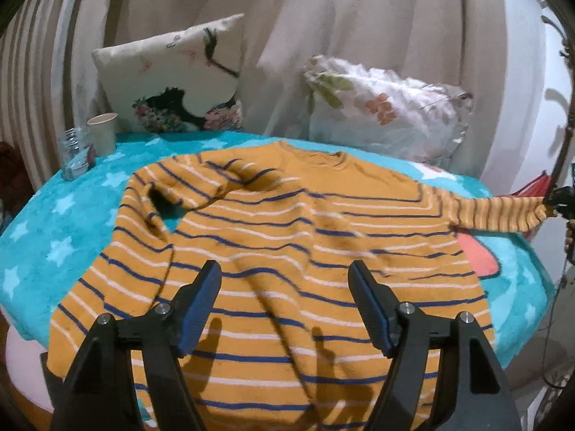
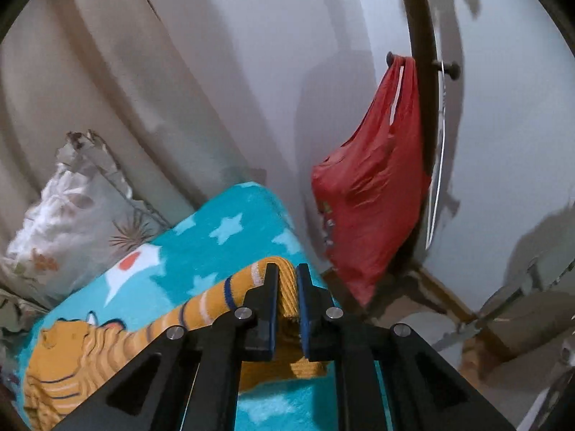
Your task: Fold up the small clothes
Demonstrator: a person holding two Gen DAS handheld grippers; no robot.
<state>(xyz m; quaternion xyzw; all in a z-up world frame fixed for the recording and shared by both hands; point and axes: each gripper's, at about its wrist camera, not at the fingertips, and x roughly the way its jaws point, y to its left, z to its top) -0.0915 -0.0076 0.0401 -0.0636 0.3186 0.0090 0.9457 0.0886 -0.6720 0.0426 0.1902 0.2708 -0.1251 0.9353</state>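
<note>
An orange sweater (image 1: 273,237) with blue and white stripes lies flat, neck away from me, on a teal star blanket (image 1: 54,222). Its left sleeve is folded in across the chest. Its right sleeve (image 1: 496,213) is stretched out sideways past the blanket's edge. My left gripper (image 1: 284,267) hovers open over the sweater's lower body, with nothing between its blue pads. In the right wrist view my right gripper (image 2: 287,269) is shut on the ribbed cuff (image 2: 287,291) of that sleeve (image 2: 201,305), lifted off the blanket (image 2: 230,222). The right gripper (image 1: 557,201) also shows at the far right of the left wrist view.
Two printed pillows (image 1: 172,82) (image 1: 384,111) lean against the curtain behind the sweater. A paper cup (image 1: 102,133) and a glass jar (image 1: 75,151) stand at the back left corner. A red bag (image 2: 370,197) hangs from a dark stand (image 2: 420,36) just beyond the bed's right edge.
</note>
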